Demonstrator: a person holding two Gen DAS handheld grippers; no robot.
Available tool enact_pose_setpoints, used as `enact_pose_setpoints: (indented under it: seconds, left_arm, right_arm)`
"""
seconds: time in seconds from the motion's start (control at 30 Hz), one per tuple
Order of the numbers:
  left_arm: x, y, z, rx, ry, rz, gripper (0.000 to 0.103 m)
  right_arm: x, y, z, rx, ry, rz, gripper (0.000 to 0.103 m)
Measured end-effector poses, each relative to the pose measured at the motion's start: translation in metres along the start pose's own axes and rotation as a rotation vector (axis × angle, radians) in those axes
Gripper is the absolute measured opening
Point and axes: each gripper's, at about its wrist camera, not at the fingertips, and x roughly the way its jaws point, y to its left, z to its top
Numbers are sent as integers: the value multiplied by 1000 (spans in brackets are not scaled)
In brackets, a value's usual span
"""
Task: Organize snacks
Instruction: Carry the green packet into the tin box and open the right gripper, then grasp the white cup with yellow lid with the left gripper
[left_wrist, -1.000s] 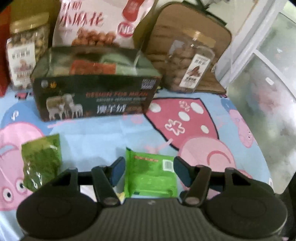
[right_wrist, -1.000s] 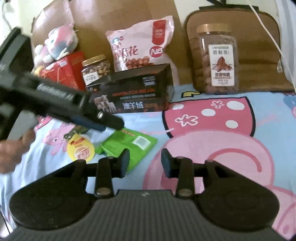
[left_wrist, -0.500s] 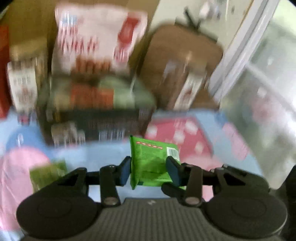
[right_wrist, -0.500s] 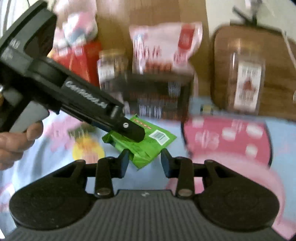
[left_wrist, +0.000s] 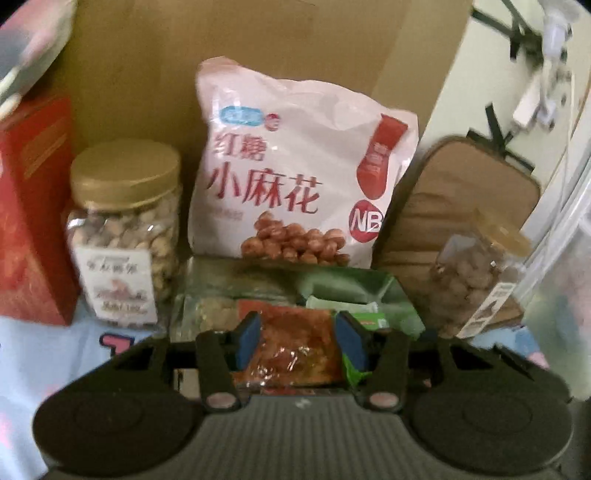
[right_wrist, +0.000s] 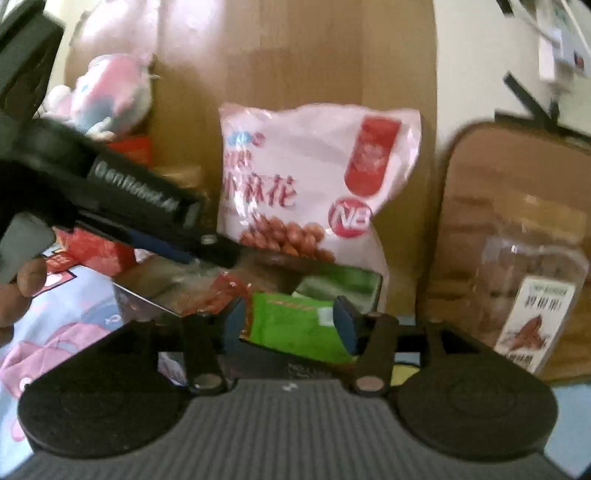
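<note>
My left gripper (left_wrist: 297, 339) hangs over the open dark box (left_wrist: 397, 291), its jaws a packet's width apart, with nothing gripped. Between the fingers I see a red snack packet (left_wrist: 295, 347) lying in the box, with green packets (left_wrist: 340, 304) beside it. In the right wrist view the left gripper (right_wrist: 221, 254) reaches in from the left over the same box (right_wrist: 354, 280). A green snack packet (right_wrist: 295, 325) lies in the box in the gap of my right gripper (right_wrist: 290, 325), whose jaws stand wide at its sides; the red packet (right_wrist: 221, 295) lies left of it.
Behind the box leans a large pink snack bag (left_wrist: 295, 177). A nut jar with a gold lid (left_wrist: 123, 236) and a red carton (left_wrist: 33, 206) stand at left. Another clear nut jar (left_wrist: 476, 273) and a brown cushion (left_wrist: 454, 206) are at right. A cardboard panel and plush toy (right_wrist: 110, 92) stand behind.
My left gripper lifted the green packet off the cloth, carried it forward to the box and released it there. Both grippers moved close to the box.
</note>
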Motion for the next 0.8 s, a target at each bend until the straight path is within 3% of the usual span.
enact_pose_setpoints:
  seconds: [0.23,0.37,0.6,0.73,0.8]
  left_arm:
    - [-30,5,-20,-28,-7,-41,46]
    - [-68,7,-44,-19,-33,-72,46]
    - [-113,41,-100,-69,-2,-69,46]
    - [-115,54,-130,-119,35,-111,46]
    - [-108,56,-139,-153,72,-144,46]
  right_arm:
    - [-49,-13,-21,138,-63,29,54]
    - [-80,-16,-28,197,-85,70,54]
    - [-113,18,-56,147,-28,171,55]
    - [-111,55,-79,103,49,228,55]
    - [-104,71,-87,54,88,211,55]
